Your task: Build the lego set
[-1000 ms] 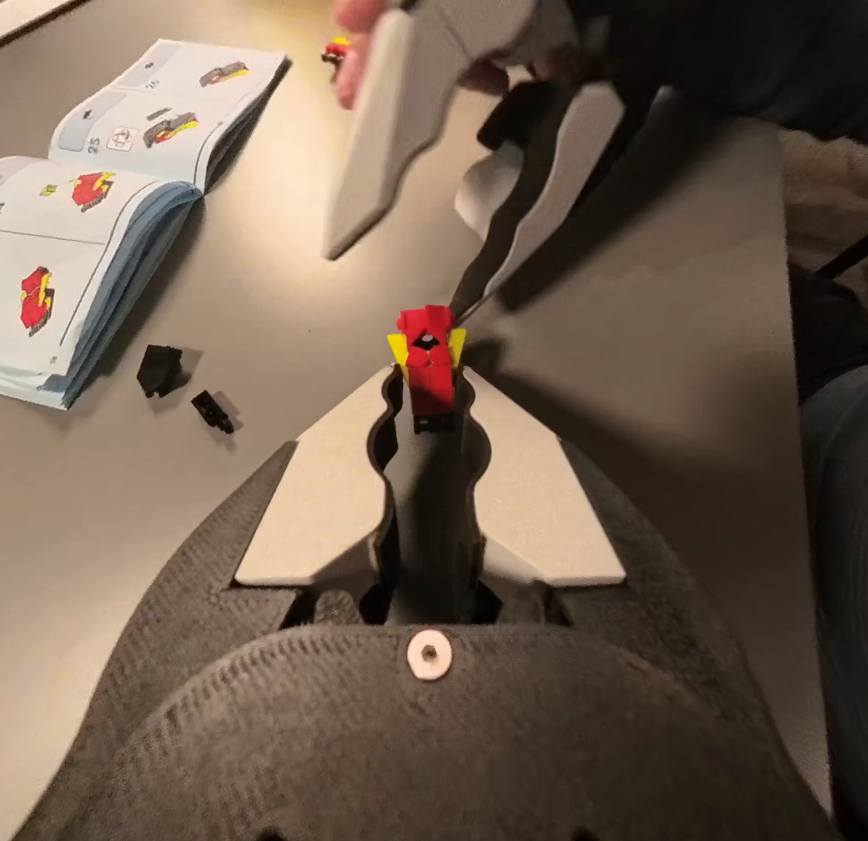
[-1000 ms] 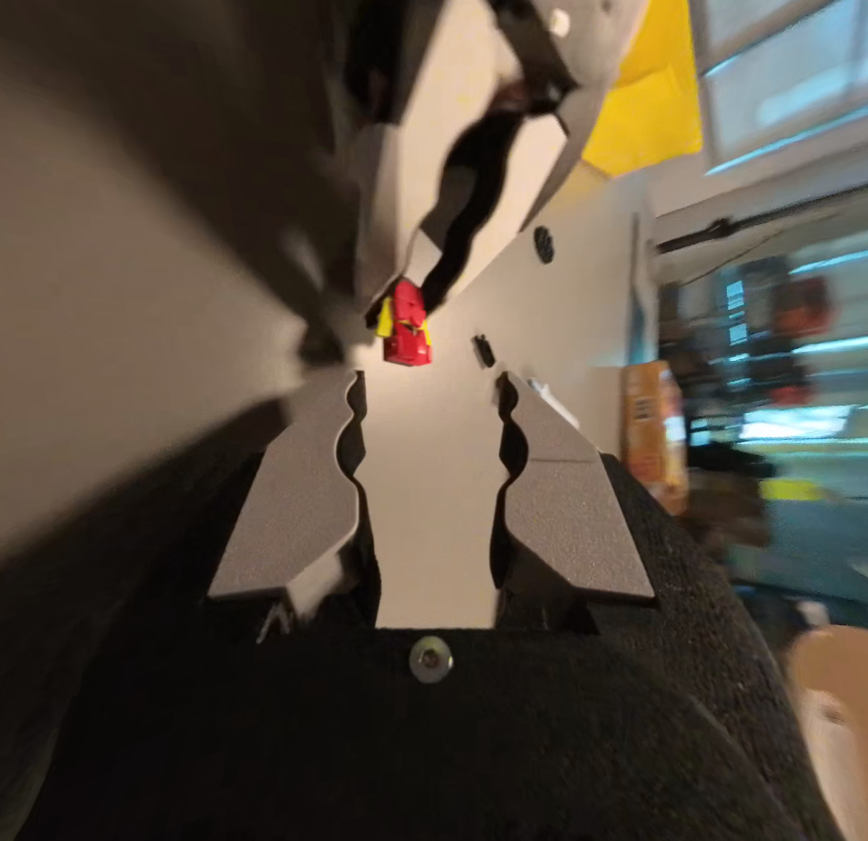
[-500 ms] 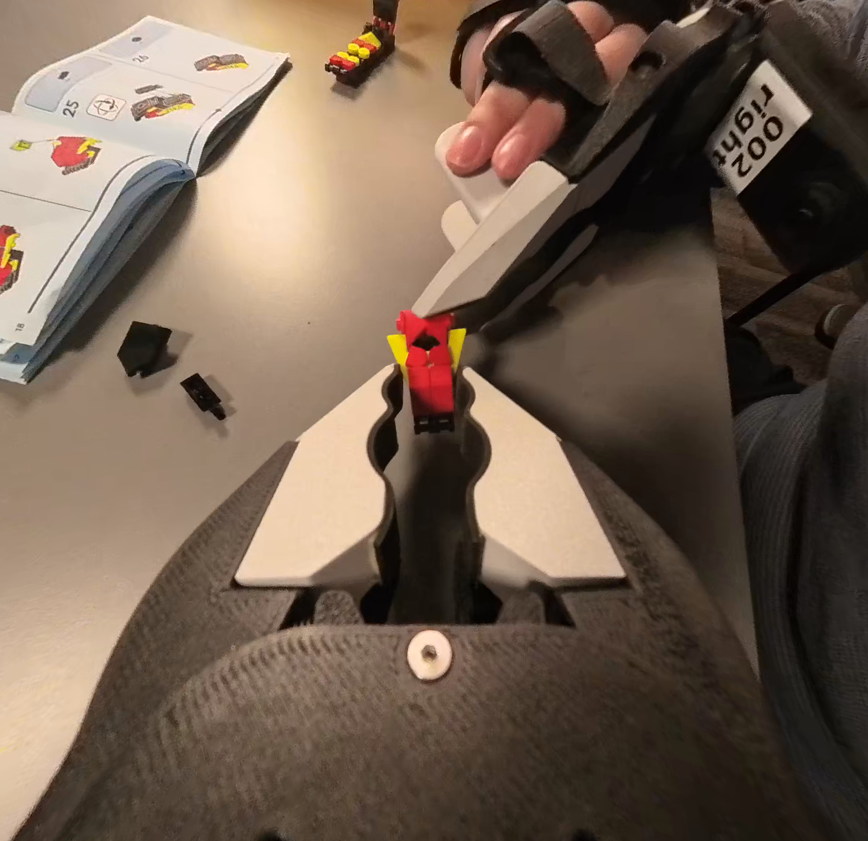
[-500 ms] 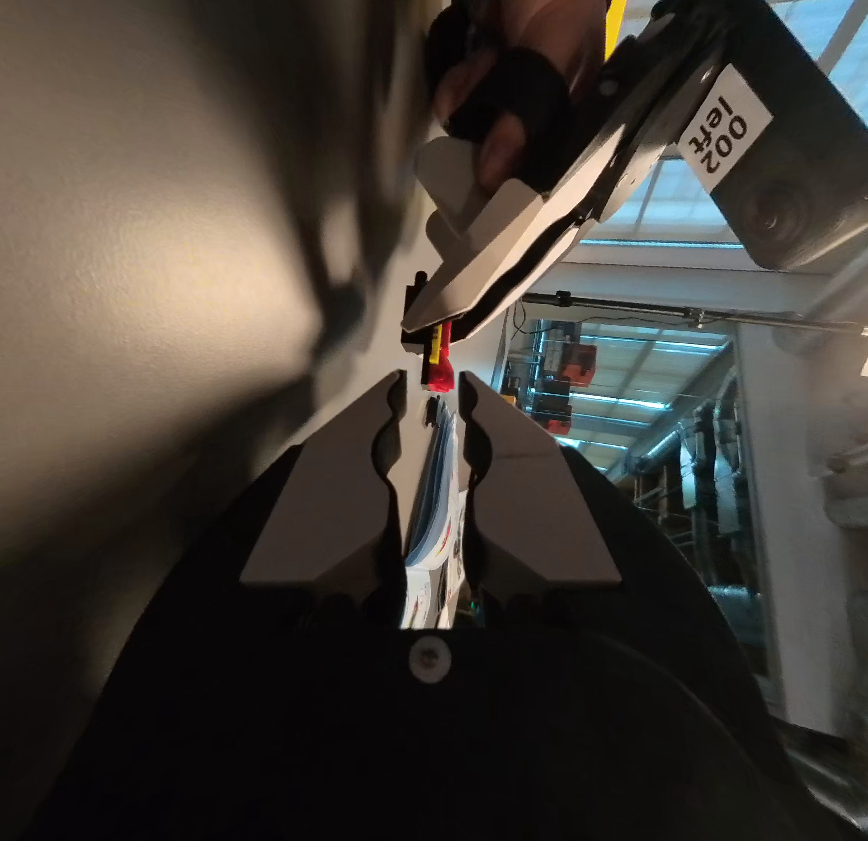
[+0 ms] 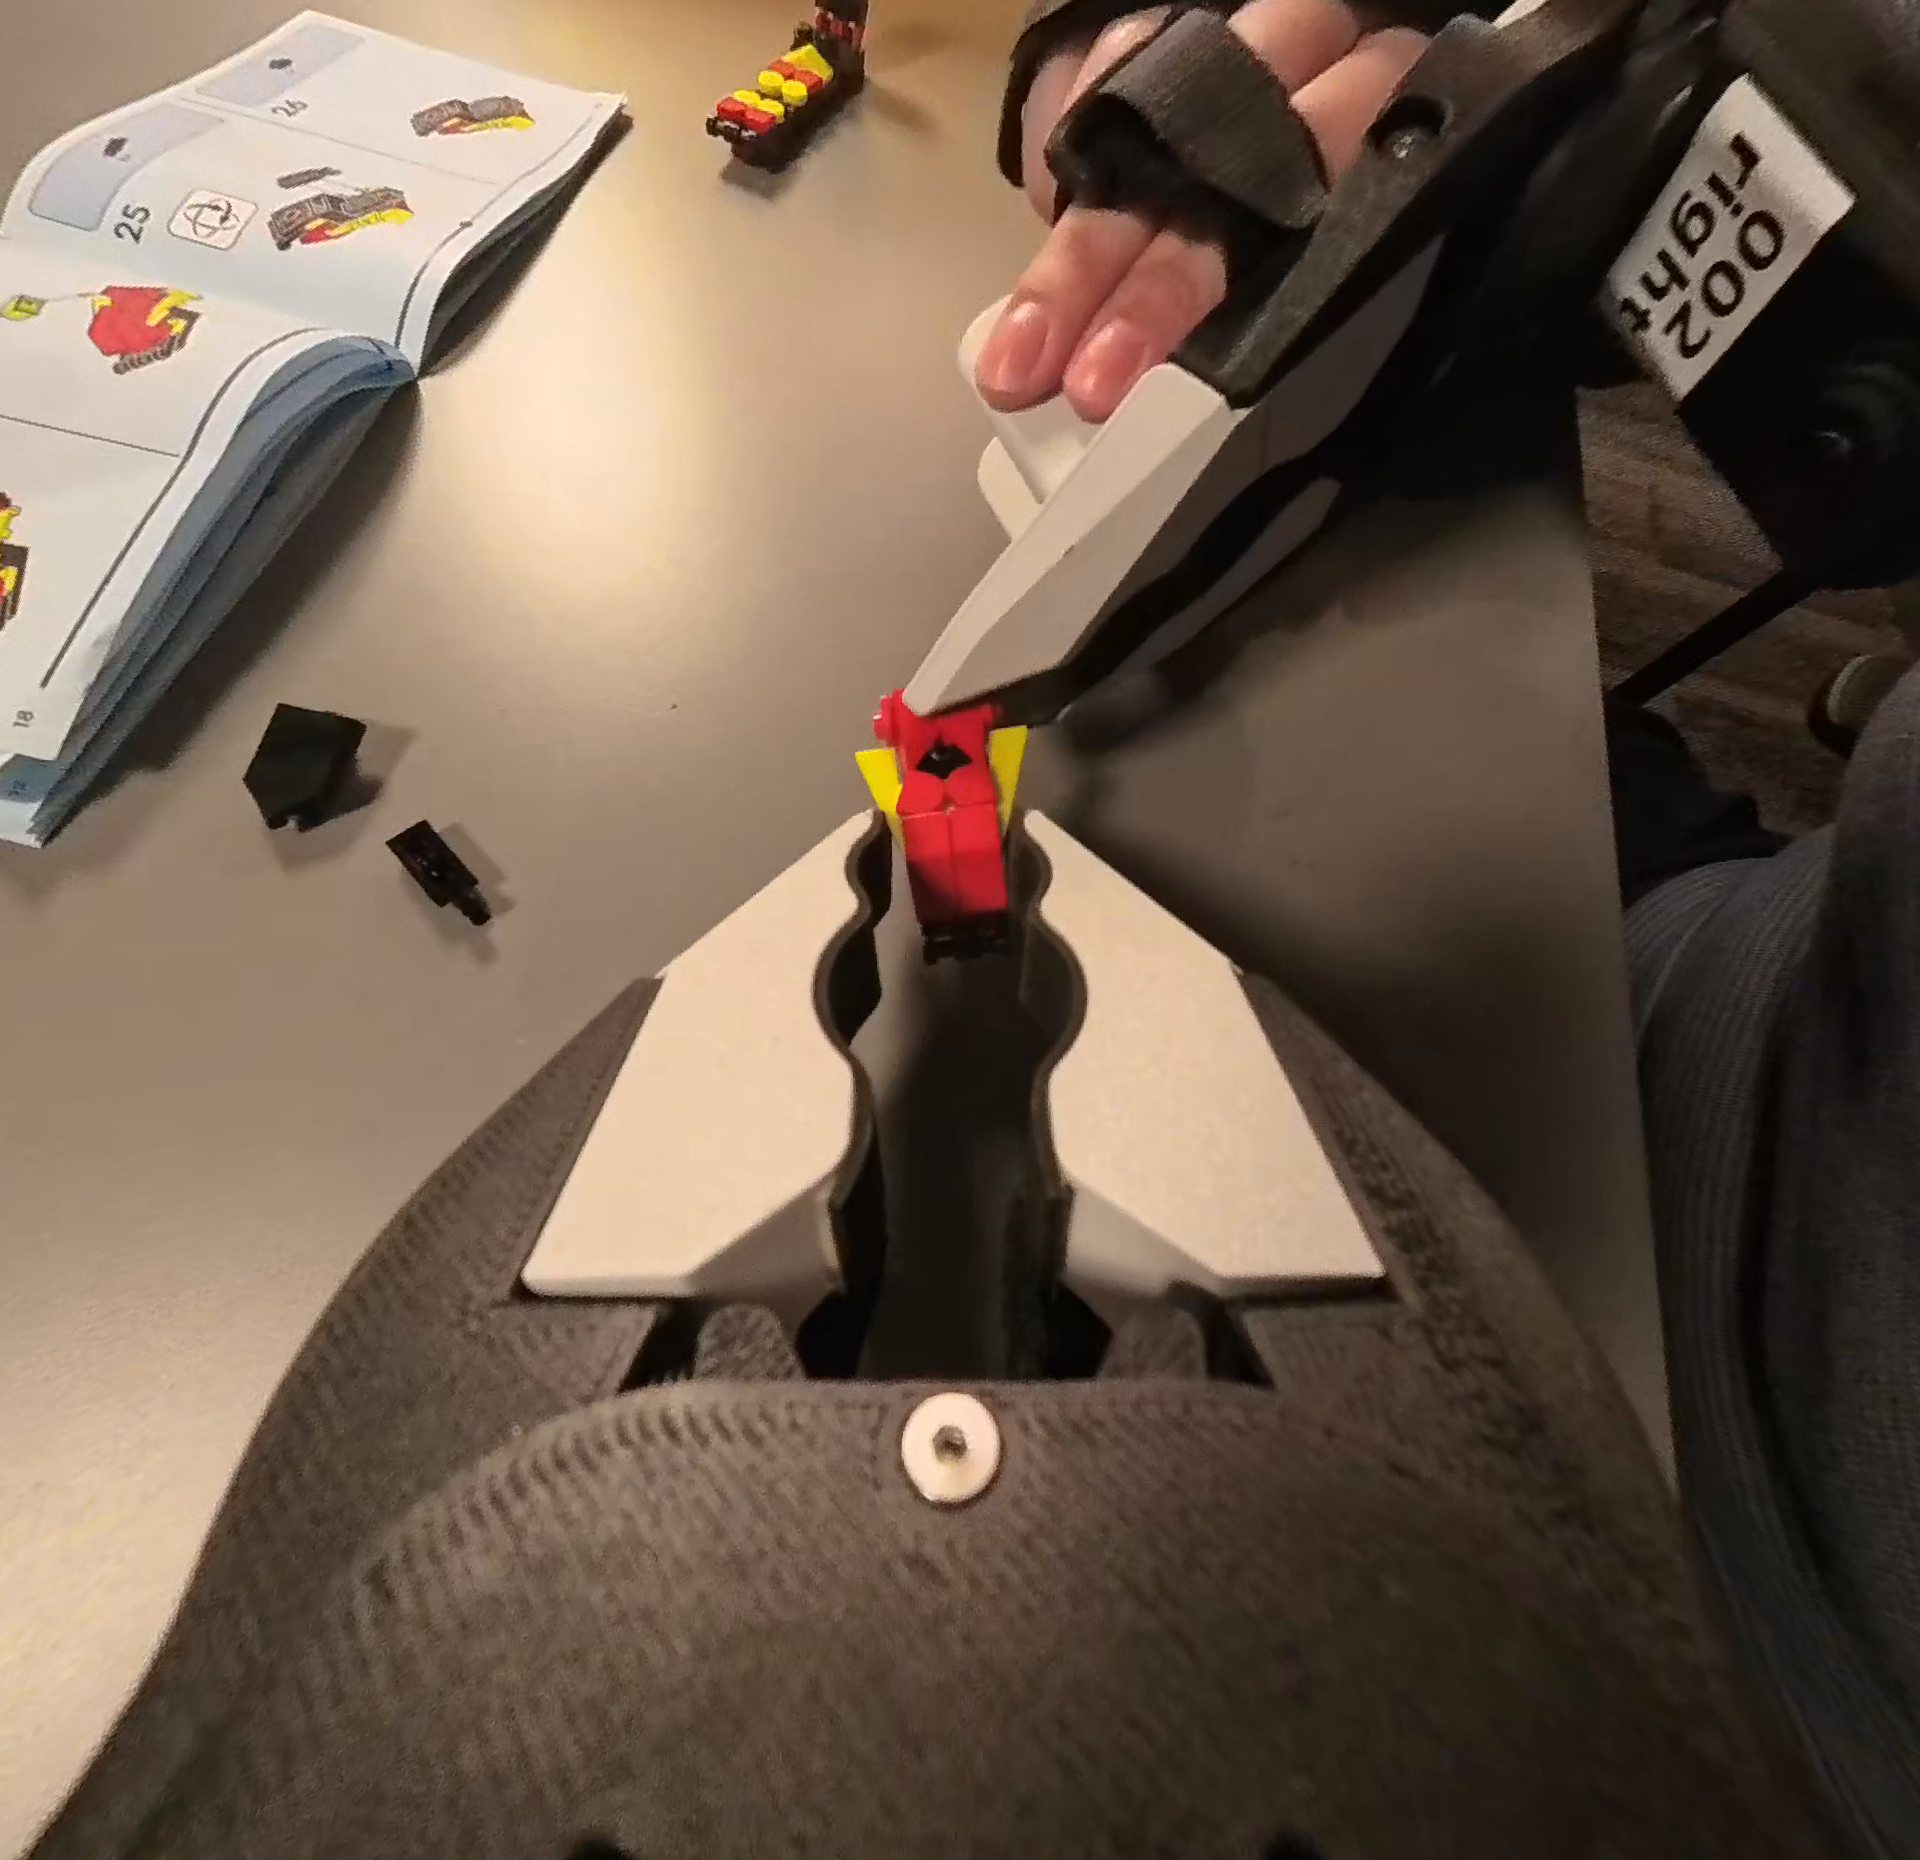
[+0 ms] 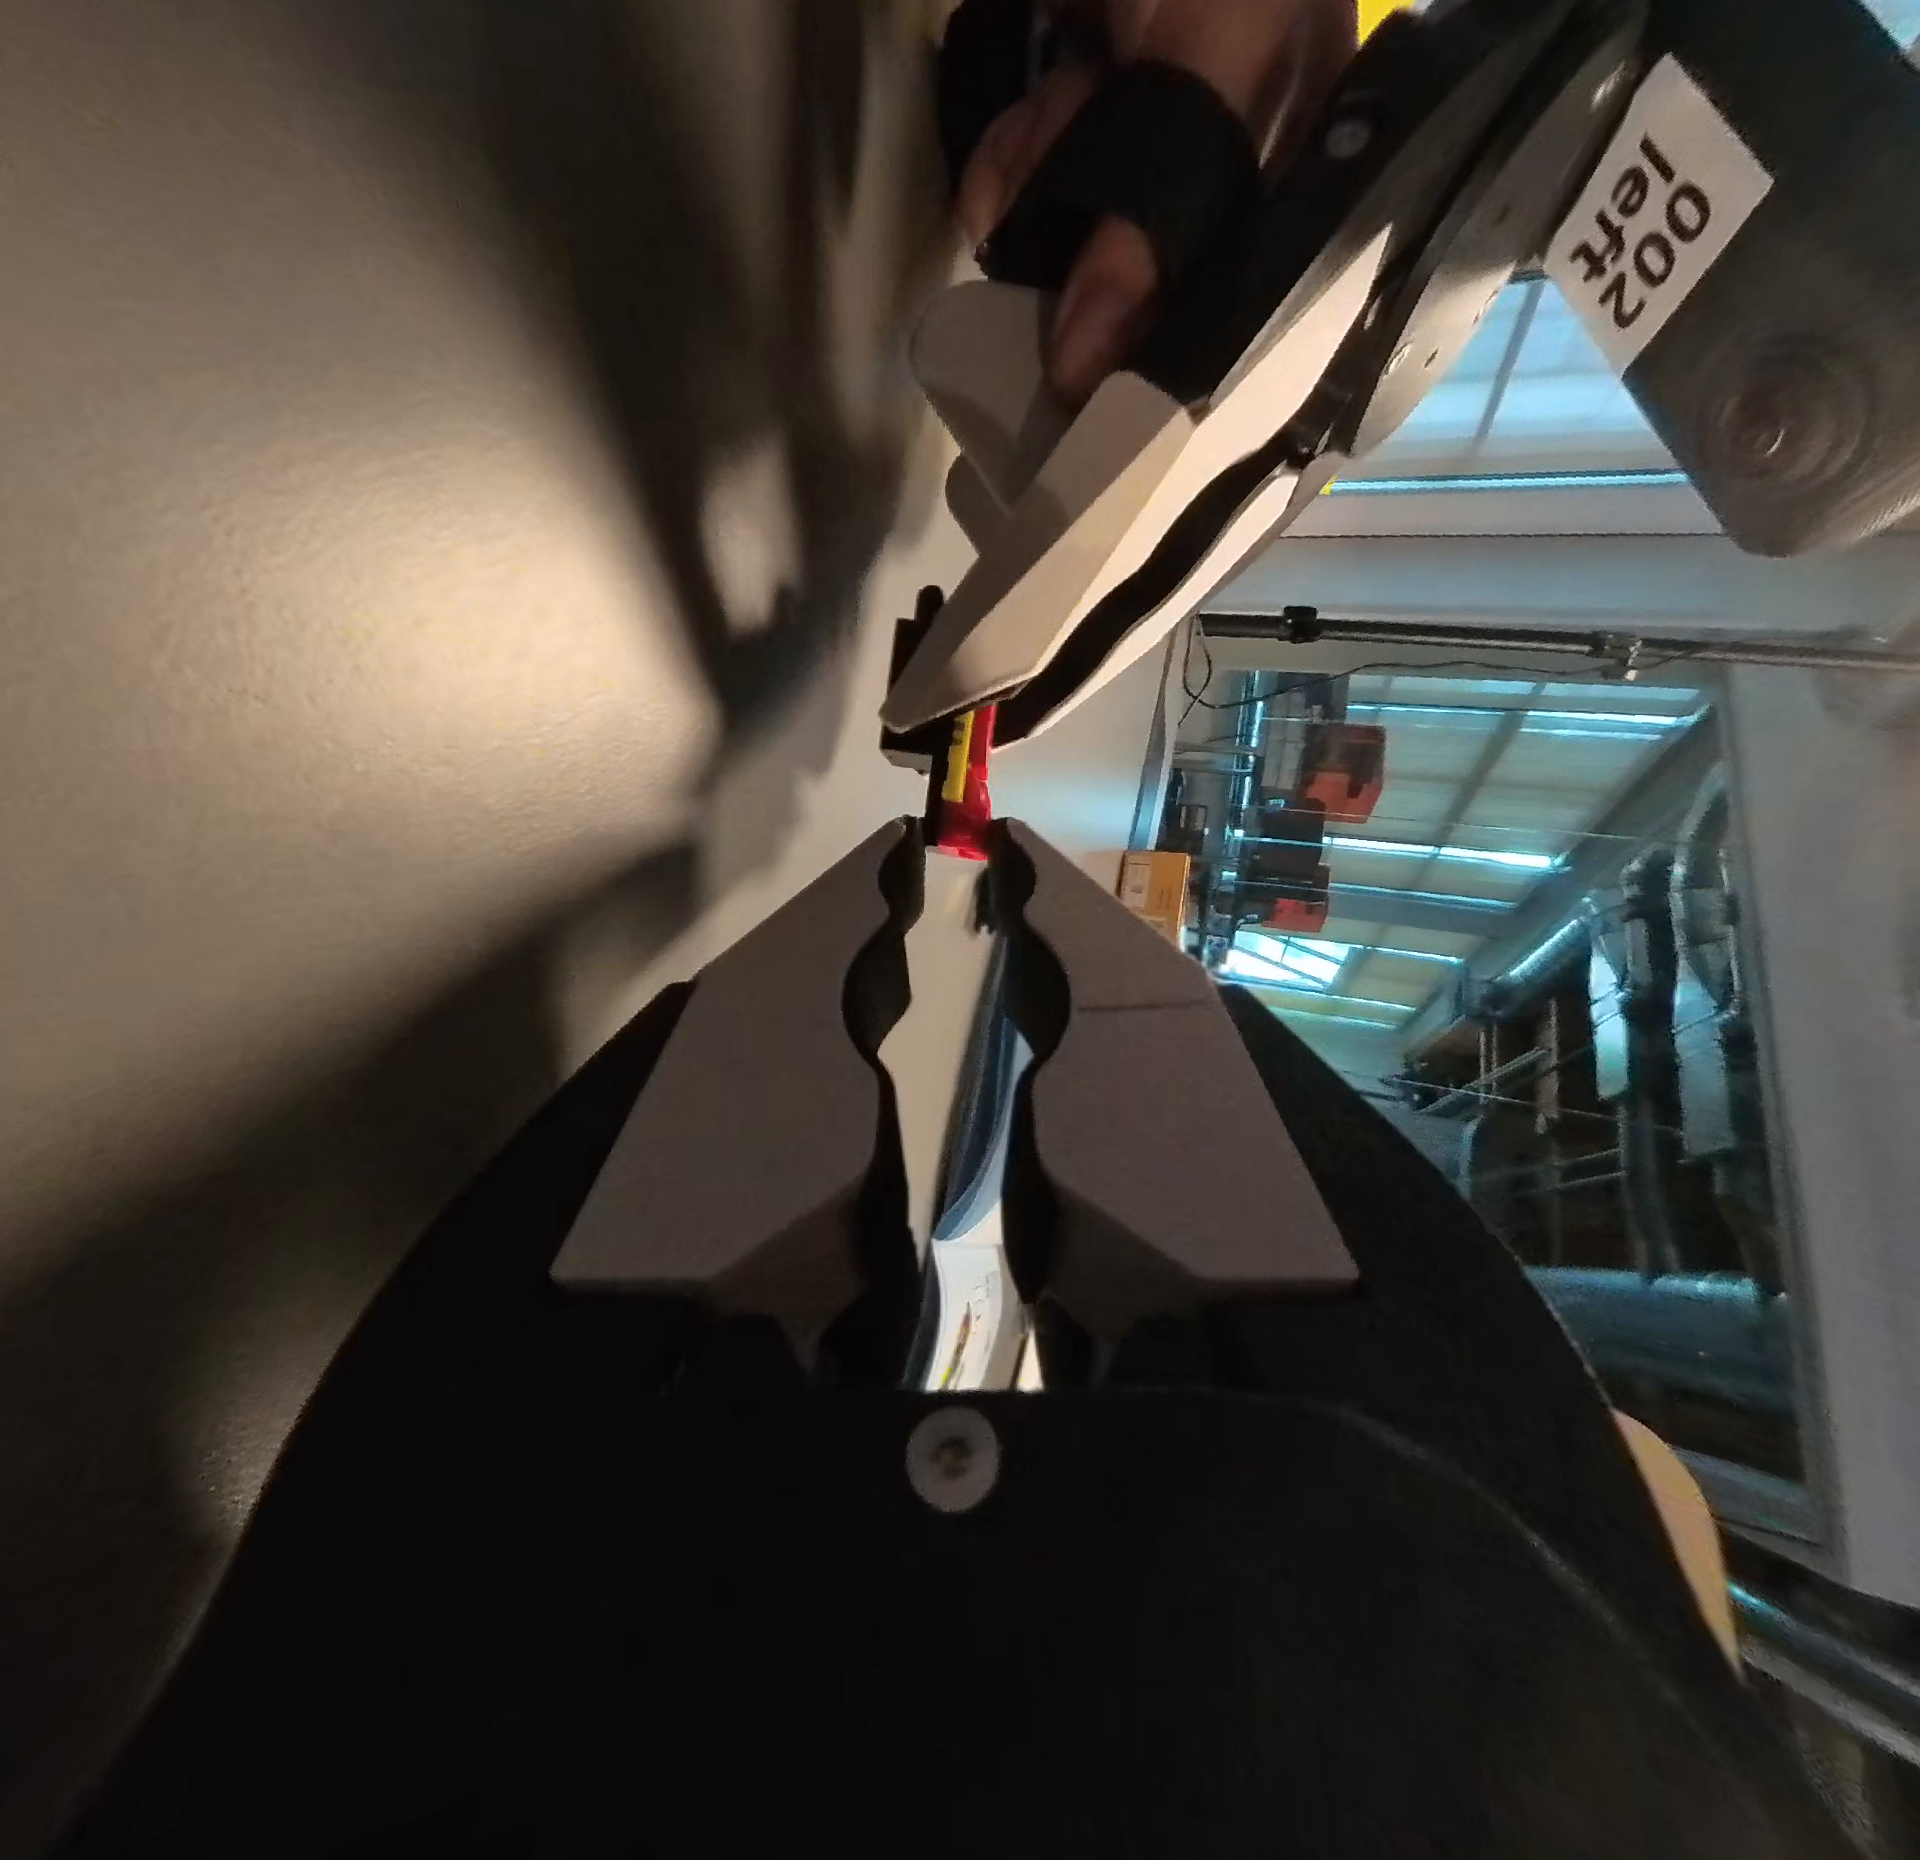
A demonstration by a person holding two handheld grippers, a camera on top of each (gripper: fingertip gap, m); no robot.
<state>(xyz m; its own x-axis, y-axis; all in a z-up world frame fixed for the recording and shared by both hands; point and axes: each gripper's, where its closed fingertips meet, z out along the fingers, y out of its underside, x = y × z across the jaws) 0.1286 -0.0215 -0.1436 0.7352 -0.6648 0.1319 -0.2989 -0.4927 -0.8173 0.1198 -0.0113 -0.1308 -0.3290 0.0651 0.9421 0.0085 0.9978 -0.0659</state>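
- Where the left wrist view looks down, the left gripper (image 5: 951, 854) pinches one red-and-yellow brick assembly (image 5: 951, 823); on the grey table (image 5: 644, 522) lie two loose black pieces (image 5: 301, 777), one open instruction booklet (image 5: 208, 283) and one studded partial build (image 5: 790, 96).
- Right wrist view: the right gripper (image 6: 961, 842) clamps that assembly's other end.

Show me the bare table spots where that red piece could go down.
Free: the wide table strip between the booklet and the right tool; also the near-left corner, below the two black bits. Crowded: the far edge by the small build, and around the red piece itself.
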